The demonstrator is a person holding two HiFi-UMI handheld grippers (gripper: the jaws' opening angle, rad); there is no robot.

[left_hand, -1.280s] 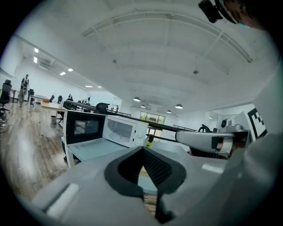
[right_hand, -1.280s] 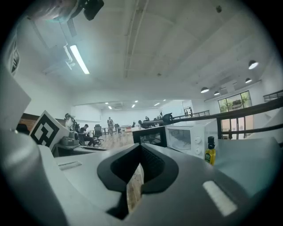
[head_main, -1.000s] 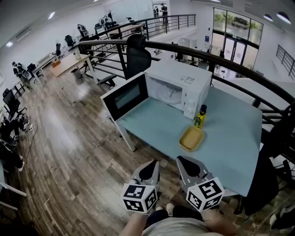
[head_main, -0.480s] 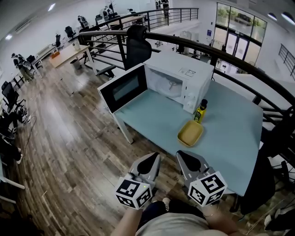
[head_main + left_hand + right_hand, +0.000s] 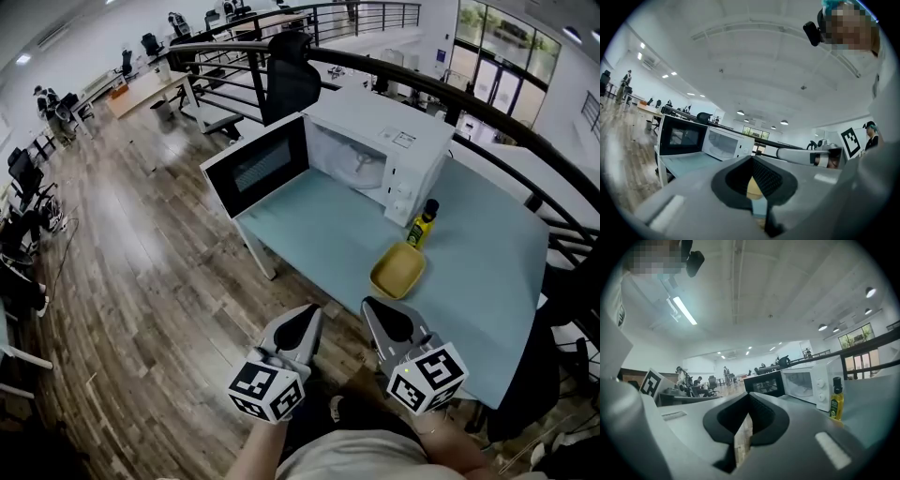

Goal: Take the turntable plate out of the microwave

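The plate (image 5: 362, 169) is hard to make out. From the head view it is only a pale round shape inside the microwave (image 5: 412, 150), whose door (image 5: 258, 164) stands swung wide to the left. The right gripper view looks into the same cavity, but it reads as a white blur with no clear rim.

Both claws hang low in front of the person, short of the surface (image 5: 319, 234) and well apart from the microwave. The left claw (image 5: 302, 328) has its tips pressed together with nothing between them, and so does the right claw (image 5: 382, 317). The person's arms are cut off at the bottom edge.

Only the head view shows the layout. A bottle (image 5: 425, 223) stands just beside the microwave's front corner, and a yellow dish (image 5: 397, 270) lies near it on the surface. The left gripper view shows that dish only as a sliver through the gap behind its closed tips. The right gripper view shows wood floor (image 5: 141, 281) through its own gap, and the bottle next to the dials.
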